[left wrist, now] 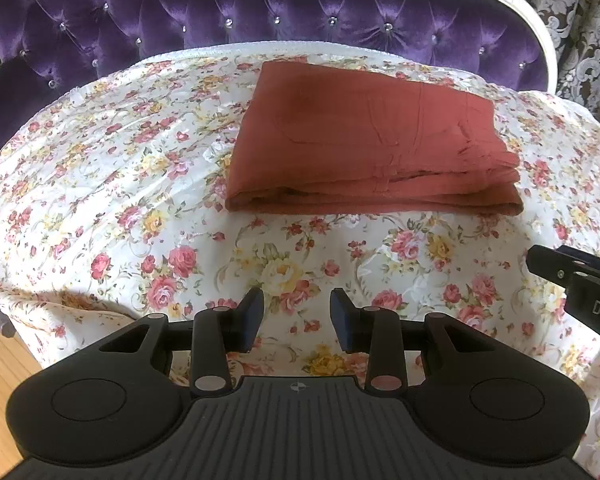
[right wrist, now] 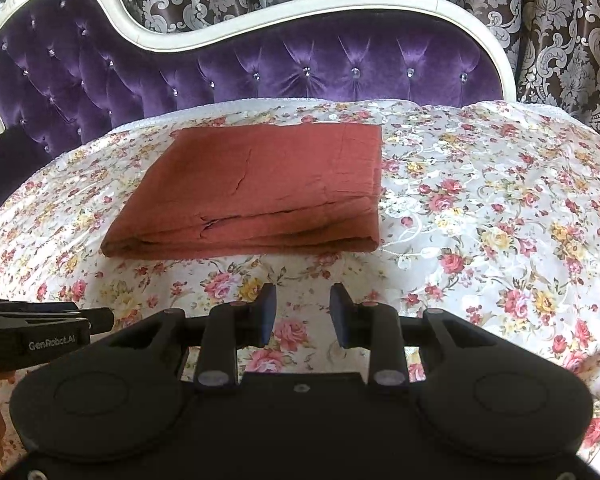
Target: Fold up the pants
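While your left gripper (left wrist: 297, 320) and right gripper (right wrist: 303, 314) hover with fingers spread, neither grips anything. Ahead lie the folded pants (left wrist: 364, 140) on the floral sheet (left wrist: 112, 184) — purple headboard (right wrist: 260, 56) behind.

**Both tongs parted and holding nothing**

The left tongs (left wrist: 297, 320) point forward, their two blue-padded fingers (left wrist: 252, 320) apart with a clear gap between them. The right tongs (right wrist: 303, 314) sit just beside them at about the same level, likewise parted, their fingers (right wrist: 342, 316) gripping nothing.
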The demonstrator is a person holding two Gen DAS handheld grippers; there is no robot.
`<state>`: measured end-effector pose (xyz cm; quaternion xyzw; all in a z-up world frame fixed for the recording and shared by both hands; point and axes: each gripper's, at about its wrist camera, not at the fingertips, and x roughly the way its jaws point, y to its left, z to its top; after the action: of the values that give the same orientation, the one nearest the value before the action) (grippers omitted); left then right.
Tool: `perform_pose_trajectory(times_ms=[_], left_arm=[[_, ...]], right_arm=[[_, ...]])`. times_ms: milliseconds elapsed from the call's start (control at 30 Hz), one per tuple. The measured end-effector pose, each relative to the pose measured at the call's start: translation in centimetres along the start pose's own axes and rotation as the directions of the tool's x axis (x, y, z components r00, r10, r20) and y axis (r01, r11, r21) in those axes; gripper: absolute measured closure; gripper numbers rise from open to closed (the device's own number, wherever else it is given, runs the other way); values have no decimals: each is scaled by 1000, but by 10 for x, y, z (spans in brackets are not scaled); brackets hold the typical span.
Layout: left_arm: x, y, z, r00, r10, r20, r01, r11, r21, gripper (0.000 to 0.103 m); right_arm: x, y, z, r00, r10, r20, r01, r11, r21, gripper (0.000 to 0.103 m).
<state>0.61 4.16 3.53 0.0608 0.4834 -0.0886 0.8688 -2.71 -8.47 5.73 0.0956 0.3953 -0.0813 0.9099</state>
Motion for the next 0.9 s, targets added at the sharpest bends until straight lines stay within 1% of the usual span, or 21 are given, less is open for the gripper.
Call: perform_pose_trajectory(times_ms=[500,900], left_arm=[[7,4,2,1000,0,-19,0,1000,3,67],[8,5,3,1000,-3,-18,3,1000,3,67]], right_arm=[[7,3,1,1000,-3,-14,3,1000,-7,62],[12,5,4,1000,-2,-17,2,1000,-12,62]])
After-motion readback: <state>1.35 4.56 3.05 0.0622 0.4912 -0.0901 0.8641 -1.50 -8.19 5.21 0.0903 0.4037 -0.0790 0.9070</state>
